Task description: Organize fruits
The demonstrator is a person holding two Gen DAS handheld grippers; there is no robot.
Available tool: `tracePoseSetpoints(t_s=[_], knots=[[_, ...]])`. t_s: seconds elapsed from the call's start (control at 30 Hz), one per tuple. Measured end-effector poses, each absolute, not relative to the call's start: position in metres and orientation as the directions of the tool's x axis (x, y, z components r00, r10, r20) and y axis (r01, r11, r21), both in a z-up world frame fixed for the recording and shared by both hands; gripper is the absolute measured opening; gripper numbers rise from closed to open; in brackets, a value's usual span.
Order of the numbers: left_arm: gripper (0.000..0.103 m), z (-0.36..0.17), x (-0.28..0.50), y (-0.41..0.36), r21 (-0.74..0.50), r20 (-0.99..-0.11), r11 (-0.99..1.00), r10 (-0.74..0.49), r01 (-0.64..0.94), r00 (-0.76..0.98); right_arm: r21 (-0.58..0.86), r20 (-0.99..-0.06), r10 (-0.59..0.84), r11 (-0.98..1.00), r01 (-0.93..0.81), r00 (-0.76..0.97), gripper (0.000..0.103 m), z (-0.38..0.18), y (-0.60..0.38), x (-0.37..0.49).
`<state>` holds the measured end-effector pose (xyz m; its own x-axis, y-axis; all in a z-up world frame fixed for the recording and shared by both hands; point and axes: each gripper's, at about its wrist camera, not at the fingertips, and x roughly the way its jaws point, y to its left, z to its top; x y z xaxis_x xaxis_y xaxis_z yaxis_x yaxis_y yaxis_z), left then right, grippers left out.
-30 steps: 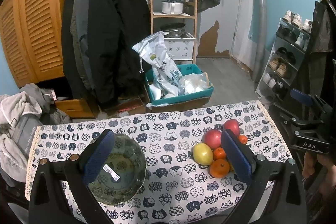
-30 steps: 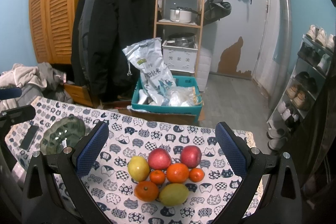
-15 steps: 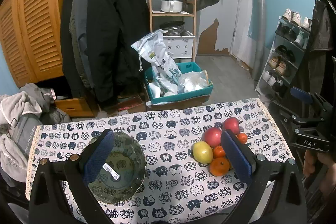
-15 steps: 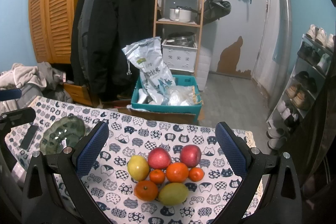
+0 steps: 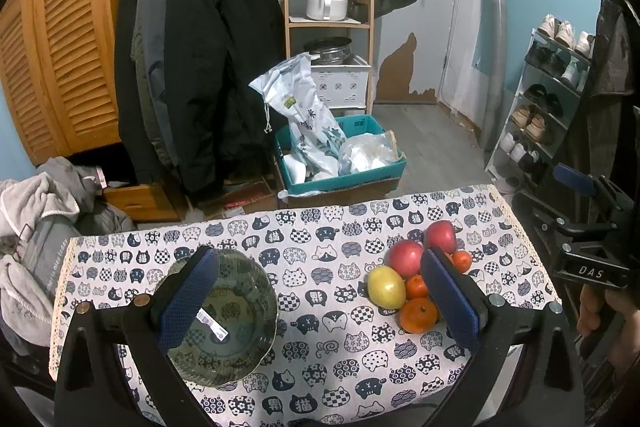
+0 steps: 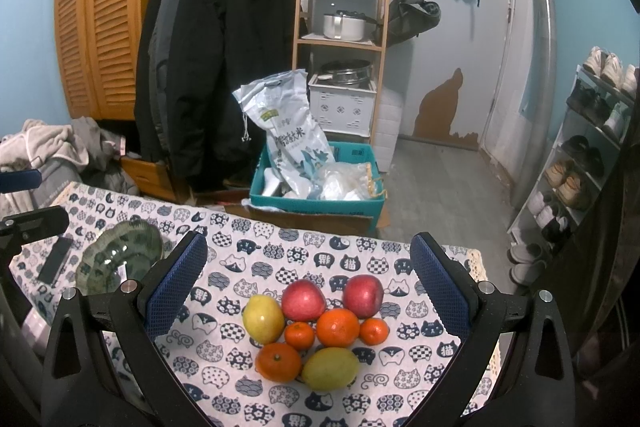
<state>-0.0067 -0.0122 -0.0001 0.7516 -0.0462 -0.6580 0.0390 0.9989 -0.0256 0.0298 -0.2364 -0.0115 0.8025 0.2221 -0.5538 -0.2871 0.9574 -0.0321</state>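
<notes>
Right wrist view: right gripper (image 6: pixel 308 277) fingers wide apart, empty, above the fruit cluster (image 6: pixel 316 327) at lower centre on the cat-print cloth (image 6: pixel 280 251); green bowl (image 6: pixel 120 263) at left. Left wrist view: left gripper (image 5: pixel 316 295) fingers apart, empty; bowl lower left, fruit right.

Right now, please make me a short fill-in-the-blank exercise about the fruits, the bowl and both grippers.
1. The fruit pile holds two red apples, two lemons and ____ oranges.
2. The green bowl holds ____ fruit.
3. Both the left gripper and the right gripper are ____.
4. The tablecloth is printed with ____ faces.

Missing words: four; no; open; cat
</notes>
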Motion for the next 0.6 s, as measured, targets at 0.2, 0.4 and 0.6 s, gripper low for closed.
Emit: tracePoseSetpoints(t_s=[0.2,0.4,0.6], knots=[[0.102,-0.0023,-0.0086,-0.0127,-0.027,-0.66,0.999,-0.048,0.04,0.749,-0.033,-0.554,0.221,0.957,-0.287,0.802,0.099,-0.0123,-0.2362,0.0297],[0.102,-0.0042,-0.0108,-0.0134,-0.026,-0.663,0.999,-0.047,0.04,0.748,-0.033,-0.556,0.221,0.957,-0.287,0.801,0.099,-0.0134,-0.2364,0.0299],[0.102,-0.0053,-0.0115,-0.0138,-0.02,-0.665,0.999,-0.044,0.042,0.746,-0.034,-0.557,0.22,0.957,-0.287,0.801,0.099,-0.0146,-0.2366,0.0306]])
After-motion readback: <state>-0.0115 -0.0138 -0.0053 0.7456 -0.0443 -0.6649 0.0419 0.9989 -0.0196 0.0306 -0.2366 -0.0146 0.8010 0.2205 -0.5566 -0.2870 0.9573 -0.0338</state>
